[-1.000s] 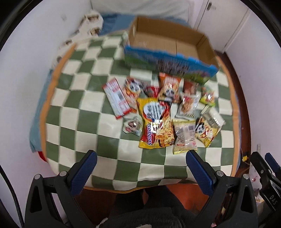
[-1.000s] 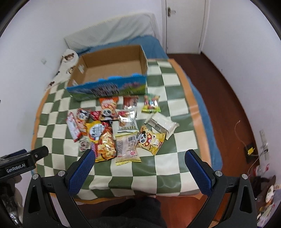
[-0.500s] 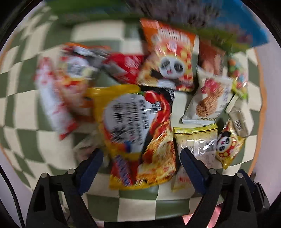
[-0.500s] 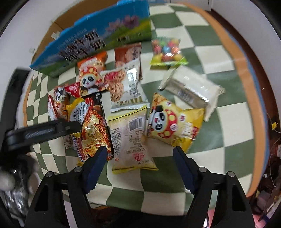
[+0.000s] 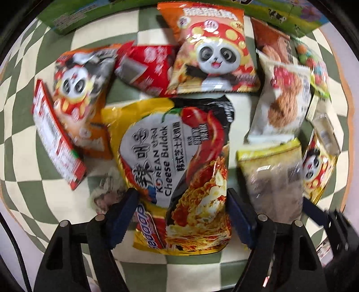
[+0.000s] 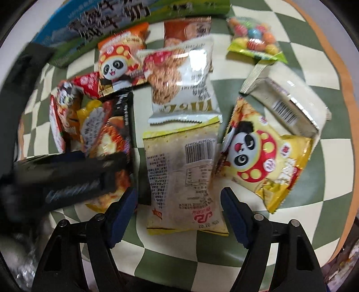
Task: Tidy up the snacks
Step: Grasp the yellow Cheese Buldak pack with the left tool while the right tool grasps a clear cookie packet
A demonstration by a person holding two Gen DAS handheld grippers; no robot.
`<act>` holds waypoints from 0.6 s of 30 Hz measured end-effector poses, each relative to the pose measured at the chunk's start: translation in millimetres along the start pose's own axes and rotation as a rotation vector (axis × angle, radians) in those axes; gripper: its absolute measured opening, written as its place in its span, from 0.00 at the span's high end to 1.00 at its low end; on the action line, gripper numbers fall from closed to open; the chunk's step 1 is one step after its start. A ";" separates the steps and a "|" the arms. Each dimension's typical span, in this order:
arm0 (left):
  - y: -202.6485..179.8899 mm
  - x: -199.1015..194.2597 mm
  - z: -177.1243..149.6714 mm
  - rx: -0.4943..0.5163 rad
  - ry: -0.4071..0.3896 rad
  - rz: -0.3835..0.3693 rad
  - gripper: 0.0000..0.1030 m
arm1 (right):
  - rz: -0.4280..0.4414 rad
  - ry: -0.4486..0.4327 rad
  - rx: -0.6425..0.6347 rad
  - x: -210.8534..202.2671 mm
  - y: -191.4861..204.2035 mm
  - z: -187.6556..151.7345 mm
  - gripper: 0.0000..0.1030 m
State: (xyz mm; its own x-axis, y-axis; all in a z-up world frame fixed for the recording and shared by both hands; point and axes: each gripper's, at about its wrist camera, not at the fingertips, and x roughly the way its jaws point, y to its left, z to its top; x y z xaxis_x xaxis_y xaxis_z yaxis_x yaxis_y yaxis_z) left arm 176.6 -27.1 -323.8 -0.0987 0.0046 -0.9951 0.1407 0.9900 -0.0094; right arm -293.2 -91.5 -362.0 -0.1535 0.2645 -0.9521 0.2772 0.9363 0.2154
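Snack packets are lying flat on our checkered cloth [image 6: 258,253]. Our left gripper [image 5: 182,215], fingers wide, is straddling the noodle packet [image 5: 177,170], long axis running away from us. Our right gripper [image 6: 178,215], also wide, is straddling the pale yellow packet [image 6: 182,177]. We are seeing the printed box [image 6: 107,24] wall beyond, its contents hidden.

— What can't you make out?
— The printed box [image 5: 280,15] along the top of the left wrist view is cut off by the frame edge. The small packet [image 5: 105,193] at lower left is blurred, half under the noodle bag [image 5: 175,161].
— And the right view?
— The left gripper [image 6: 67,177] at left is smeared with blur, hiding the noodle bag's lower part.
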 end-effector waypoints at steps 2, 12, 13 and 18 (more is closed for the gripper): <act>8.5 2.8 -14.8 0.002 -0.003 0.000 0.25 | -0.010 0.022 -0.007 13.6 4.1 0.2 0.24; 50.2 28.7 -41.5 -0.006 0.049 -0.095 0.14 | -0.078 0.056 -0.015 28.3 1.2 -21.5 0.41; 53.2 29.8 -39.5 -0.011 0.052 -0.100 0.14 | -0.081 0.074 -0.017 28.0 -0.8 -25.8 0.41; 61.4 34.5 -36.6 -0.013 0.062 -0.099 0.14 | -0.098 0.054 0.019 25.4 -0.1 -22.8 0.24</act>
State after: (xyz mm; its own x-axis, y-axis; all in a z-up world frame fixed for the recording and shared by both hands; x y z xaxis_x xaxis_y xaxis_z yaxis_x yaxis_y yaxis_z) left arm 145.8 38.9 -355.0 -0.1723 -0.0852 -0.9814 0.1150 0.9877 -0.1060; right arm -318.7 -79.7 -381.2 -0.2316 0.1847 -0.9551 0.2766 0.9538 0.1174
